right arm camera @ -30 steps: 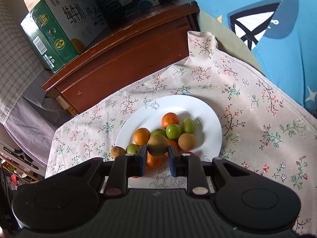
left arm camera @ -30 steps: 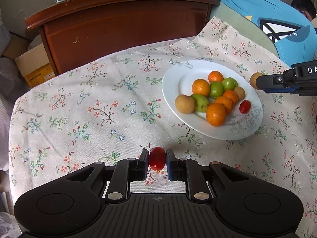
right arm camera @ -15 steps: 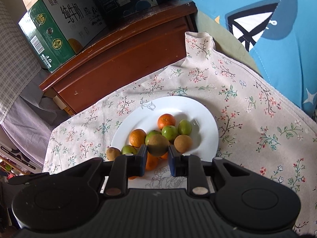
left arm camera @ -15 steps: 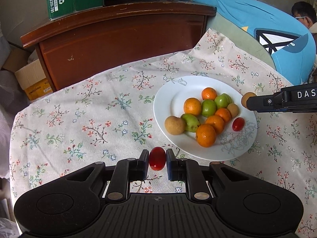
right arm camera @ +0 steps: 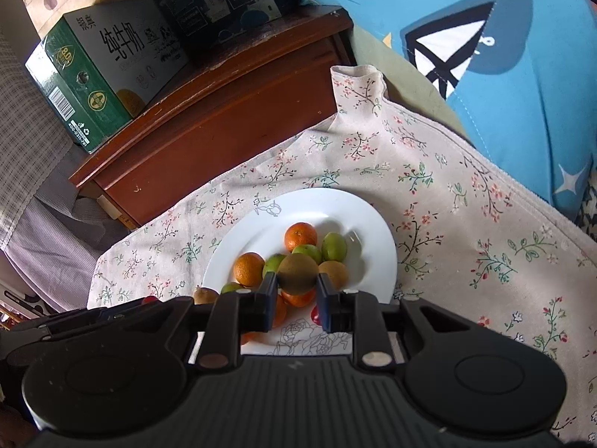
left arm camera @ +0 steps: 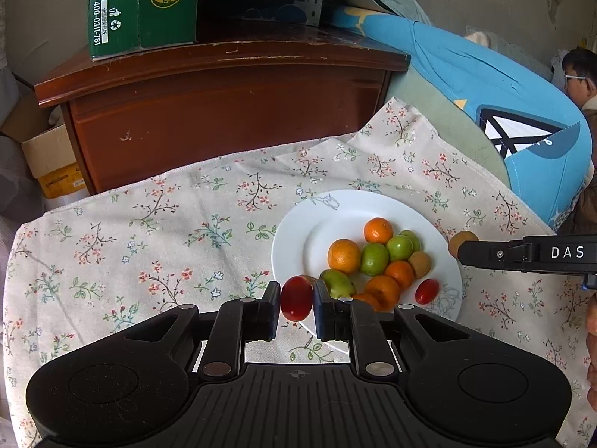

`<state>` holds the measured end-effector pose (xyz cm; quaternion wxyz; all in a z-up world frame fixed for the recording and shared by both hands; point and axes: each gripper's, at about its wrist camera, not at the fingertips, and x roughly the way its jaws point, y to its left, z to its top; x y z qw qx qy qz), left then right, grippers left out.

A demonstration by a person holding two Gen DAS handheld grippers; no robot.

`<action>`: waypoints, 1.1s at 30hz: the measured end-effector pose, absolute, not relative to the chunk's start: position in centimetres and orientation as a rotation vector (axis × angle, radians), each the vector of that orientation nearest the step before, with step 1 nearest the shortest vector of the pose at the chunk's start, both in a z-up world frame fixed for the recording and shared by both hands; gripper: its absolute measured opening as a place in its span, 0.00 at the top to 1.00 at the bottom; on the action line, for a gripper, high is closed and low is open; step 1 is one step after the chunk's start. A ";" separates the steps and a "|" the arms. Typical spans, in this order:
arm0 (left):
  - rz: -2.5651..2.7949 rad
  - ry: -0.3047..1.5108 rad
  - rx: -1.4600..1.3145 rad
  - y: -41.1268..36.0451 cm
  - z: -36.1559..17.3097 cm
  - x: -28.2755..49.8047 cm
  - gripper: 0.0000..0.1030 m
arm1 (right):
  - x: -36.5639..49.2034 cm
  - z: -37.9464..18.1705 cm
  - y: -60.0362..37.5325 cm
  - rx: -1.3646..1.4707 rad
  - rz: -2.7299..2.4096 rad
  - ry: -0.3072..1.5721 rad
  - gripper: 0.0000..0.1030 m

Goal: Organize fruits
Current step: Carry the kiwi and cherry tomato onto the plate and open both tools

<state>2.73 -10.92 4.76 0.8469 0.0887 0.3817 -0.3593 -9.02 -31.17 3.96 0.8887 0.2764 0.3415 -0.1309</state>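
A white plate [left arm camera: 298, 239] on the flowered cloth holds several oranges, green fruits, a brown fruit and a small red tomato [left arm camera: 426, 291]. My left gripper [left arm camera: 296, 308] is shut on a red tomato [left arm camera: 296, 298], held above the plate's near left rim. My right gripper [right arm camera: 297, 295] is shut on a brown kiwi-like fruit [right arm camera: 297, 273], hanging over the same plate [right arm camera: 369, 220]. In the left wrist view the right gripper [left arm camera: 462, 250] enters from the right with the brown fruit [left arm camera: 457, 240] at its tip, over the plate's right rim.
A dark wooden cabinet [left arm camera: 224, 104] stands behind the table, with a green carton [left arm camera: 141, 3] and other boxes on top. A blue cushion [left arm camera: 503, 112] lies at the right. A person's head [left arm camera: 580, 74] shows at the far right. Bare flowered cloth [left arm camera: 130, 231] stretches left of the plate.
My left gripper has risen and drifted right with the red tomato, from over the cloth to the plate's near rim. The right gripper has hardly moved.
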 end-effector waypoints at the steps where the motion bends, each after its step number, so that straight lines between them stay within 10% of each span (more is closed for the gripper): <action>1: -0.759 0.803 0.183 -10.9 4.8 2.8 0.84 | -9.1 4.0 -31.4 0.581 -0.272 0.705 0.78; 33: -0.743 0.810 0.129 -16.0 1.9 6.1 0.81 | -5.4 0.3 -34.7 0.627 -0.374 0.730 0.74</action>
